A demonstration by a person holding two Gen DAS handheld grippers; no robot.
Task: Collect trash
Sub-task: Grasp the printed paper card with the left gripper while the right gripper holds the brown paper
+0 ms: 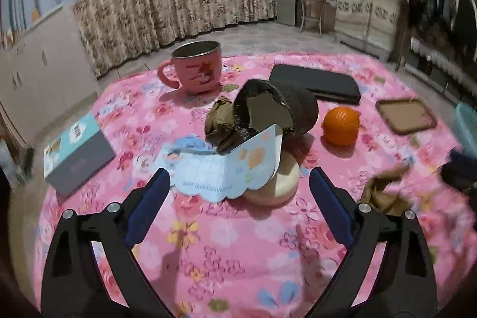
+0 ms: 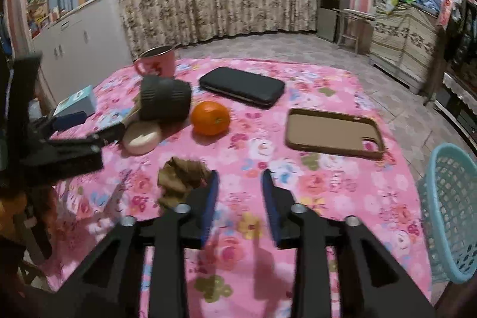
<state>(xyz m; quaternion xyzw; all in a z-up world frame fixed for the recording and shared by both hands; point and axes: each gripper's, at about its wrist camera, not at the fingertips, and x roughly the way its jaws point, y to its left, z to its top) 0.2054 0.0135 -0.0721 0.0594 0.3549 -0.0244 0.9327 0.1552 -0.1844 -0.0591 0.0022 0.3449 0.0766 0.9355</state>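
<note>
On the table under the pink flowered cloth (image 2: 313,187) we count two crumpled brown paper wads: one (image 1: 219,121) at the mouth of the tipped-over dark ribbed cup lined with black plastic (image 1: 274,106), the other (image 2: 182,182) lying just beside the right gripper's left finger. One of each follows: a pink cartoon mug with a metal rim (image 1: 193,69), a round orange fruit (image 2: 210,117), a black zip wallet (image 2: 241,87), a brown phone case lying open side up (image 2: 334,133), a cream round disc (image 2: 142,137), a small blue-and-grey box (image 1: 76,154), and a folded pale-blue printed card (image 1: 226,166) resting against the cup and the disc.

The left gripper (image 1: 240,179) hovers above the cloth with fingers spread wide, holding nothing, the card and disc just ahead. The right gripper (image 2: 238,176) is also parted and empty (its gap narrower).

Only the right view shows the light-blue plastic lattice basket (image 2: 450,213) beyond the table's right edge; only the left view shows the cup's mouth and the first wad.
</note>
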